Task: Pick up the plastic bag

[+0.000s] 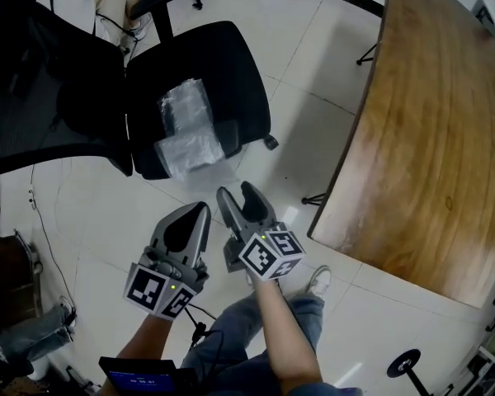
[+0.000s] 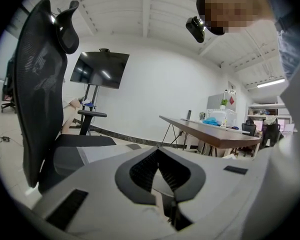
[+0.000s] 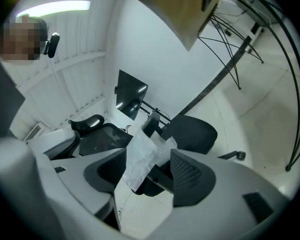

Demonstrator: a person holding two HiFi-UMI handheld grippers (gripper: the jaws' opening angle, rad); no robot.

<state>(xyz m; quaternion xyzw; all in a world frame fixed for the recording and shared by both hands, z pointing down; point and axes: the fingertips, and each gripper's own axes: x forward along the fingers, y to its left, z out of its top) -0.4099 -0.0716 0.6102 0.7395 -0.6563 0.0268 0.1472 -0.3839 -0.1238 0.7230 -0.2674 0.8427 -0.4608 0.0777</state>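
At the left of the head view stands a black office chair with a mesh back [image 1: 58, 97], its padded seat [image 1: 231, 64] facing the person. A clear, crinkled plastic bag [image 1: 188, 129] lies flat on that seat, lengthwise toward the front edge, with its near end hanging over the edge. The bag is translucent with grey-white creases and looks empty. Below it, the grey left gripper [image 1: 200, 210] points at the seat front, short of the bag, with its jaws pressed together on nothing. Just to its right, the grey right gripper [image 1: 238, 191] has its jaws spread. In the right gripper view the bag [image 3: 140, 156] sits framed between them, just ahead of the tips and clear of both pads. A curved brown wooden table [image 1: 429, 139] stands well apart at the right on the white tiled floor [image 1: 313, 56].
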